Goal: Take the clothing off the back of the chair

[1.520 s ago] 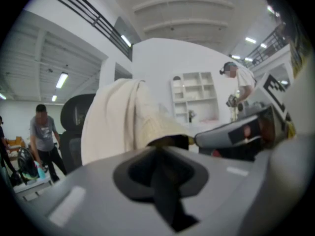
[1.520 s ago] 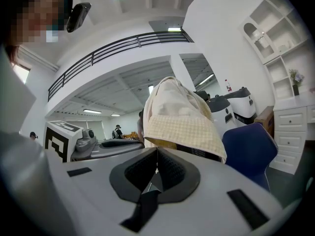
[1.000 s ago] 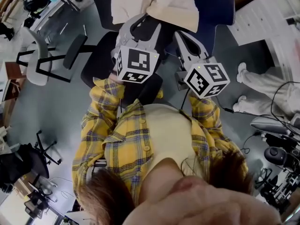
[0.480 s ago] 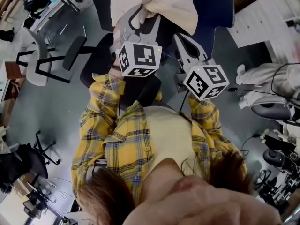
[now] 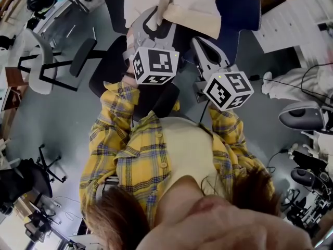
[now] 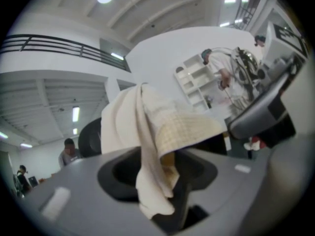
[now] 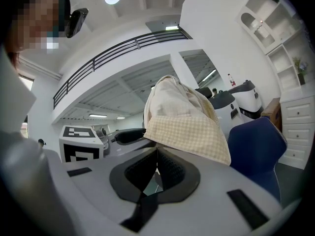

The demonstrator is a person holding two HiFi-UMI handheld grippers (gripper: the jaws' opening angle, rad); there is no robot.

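Note:
Cream clothing is draped over the back of a dark-blue chair at the top of the head view. My left gripper reaches its lower edge. In the left gripper view a loose fold of the clothing hangs down between the jaws of the left gripper. These jaws have just been opening, and a dark gap shows beside the fold. My right gripper sits just short of the clothing, beside the chair. The right gripper is shut, with its tips together and nothing in them.
A grey office chair stands at the left and a black chair seat is below my grippers. At the right are a white desk, a person's white-clad legs and robot bases. A person stands by white shelves.
My left gripper has moved up to the clothing, and the hem now lies between its jaws. The right gripper has not moved. The white-clad legs at the right have shifted further right.

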